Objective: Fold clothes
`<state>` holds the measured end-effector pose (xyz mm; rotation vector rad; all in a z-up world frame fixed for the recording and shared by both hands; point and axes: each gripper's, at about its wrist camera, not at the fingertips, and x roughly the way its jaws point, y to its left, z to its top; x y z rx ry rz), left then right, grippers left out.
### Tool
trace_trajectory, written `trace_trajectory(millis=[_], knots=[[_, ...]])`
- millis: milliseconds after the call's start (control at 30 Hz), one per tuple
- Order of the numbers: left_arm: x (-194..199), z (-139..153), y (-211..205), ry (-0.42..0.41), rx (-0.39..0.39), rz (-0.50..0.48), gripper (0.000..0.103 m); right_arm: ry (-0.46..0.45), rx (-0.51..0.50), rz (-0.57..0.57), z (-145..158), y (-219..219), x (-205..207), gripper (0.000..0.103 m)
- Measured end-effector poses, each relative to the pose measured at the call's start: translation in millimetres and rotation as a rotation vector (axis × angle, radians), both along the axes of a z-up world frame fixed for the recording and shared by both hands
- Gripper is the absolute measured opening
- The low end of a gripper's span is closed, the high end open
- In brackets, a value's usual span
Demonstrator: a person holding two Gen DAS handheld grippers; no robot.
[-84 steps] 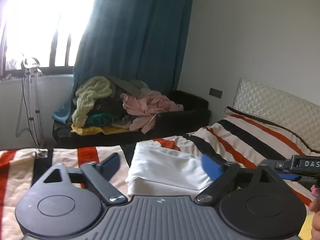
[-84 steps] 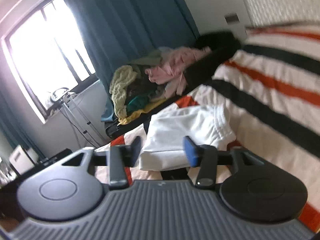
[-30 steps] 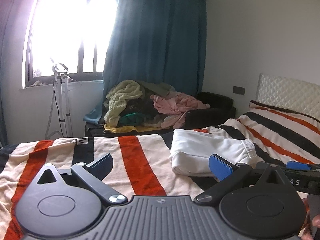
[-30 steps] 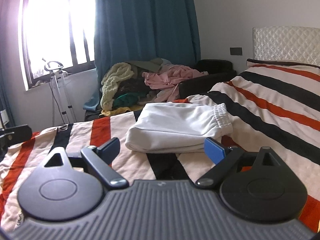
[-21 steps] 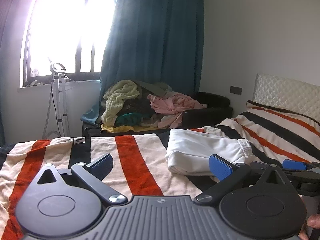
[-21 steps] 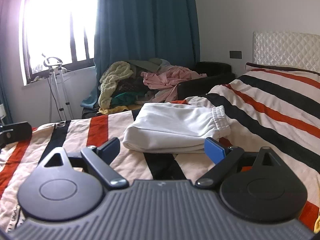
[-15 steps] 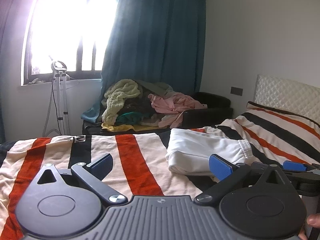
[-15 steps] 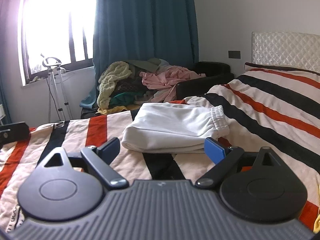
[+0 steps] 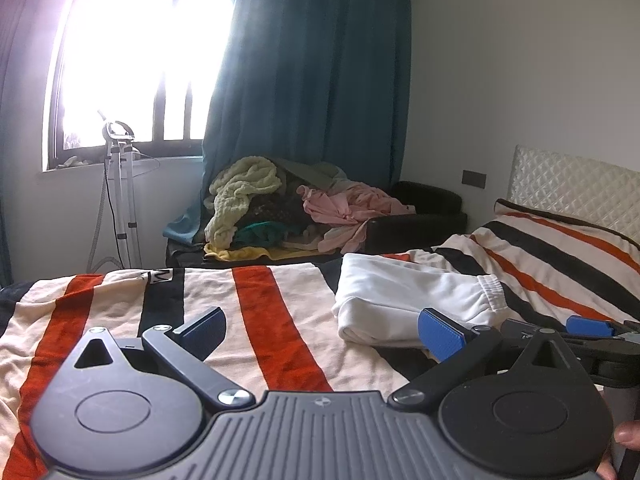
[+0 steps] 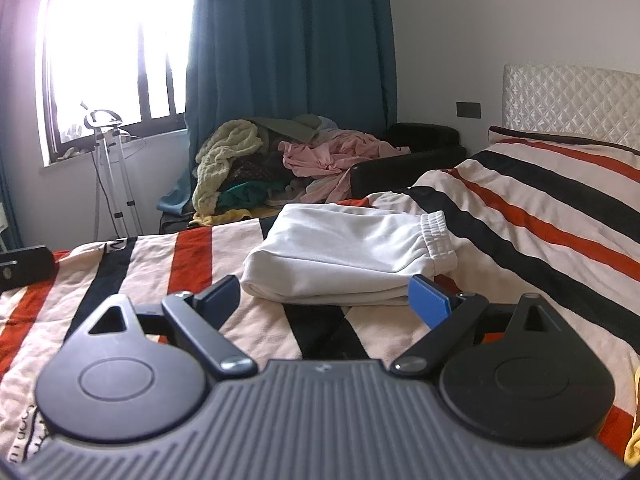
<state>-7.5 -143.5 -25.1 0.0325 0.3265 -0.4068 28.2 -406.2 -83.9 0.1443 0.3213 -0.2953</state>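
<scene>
A folded white garment [image 10: 348,256] with an elastic waistband lies on the striped bed cover [image 10: 520,216]. In the left wrist view the same white garment [image 9: 404,296] sits right of centre. My right gripper [image 10: 324,300] hovers just short of the garment's near edge, jaws wide open and empty. My left gripper [image 9: 320,330] is held over the bed cover [image 9: 256,304] to the left of the garment, also open with nothing between its fingers. The right gripper's blue pad [image 9: 588,325] shows at the left view's right edge.
A heap of unfolded clothes [image 10: 280,160] covers a dark couch [image 10: 416,148] beyond the bed, under a teal curtain [image 10: 288,40]. A metal stand [image 10: 108,164] is by the bright window. A quilted headboard [image 10: 572,96] stands at the right. A hand's fingertip [image 9: 628,436] shows.
Over the earliest frames both grippers drew back and levelled out, so the garment sits farther off. In the last second nothing visibly moved.
</scene>
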Motion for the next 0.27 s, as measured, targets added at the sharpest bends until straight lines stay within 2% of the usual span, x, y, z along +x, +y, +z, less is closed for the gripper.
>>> trace_trajectory(millis=[267], knots=[[-2.4, -0.2, 1.0, -0.004, 0.003, -0.003, 0.103, 0.000, -0.005, -0.001, -0.2, 1.3, -0.2, 0.092]])
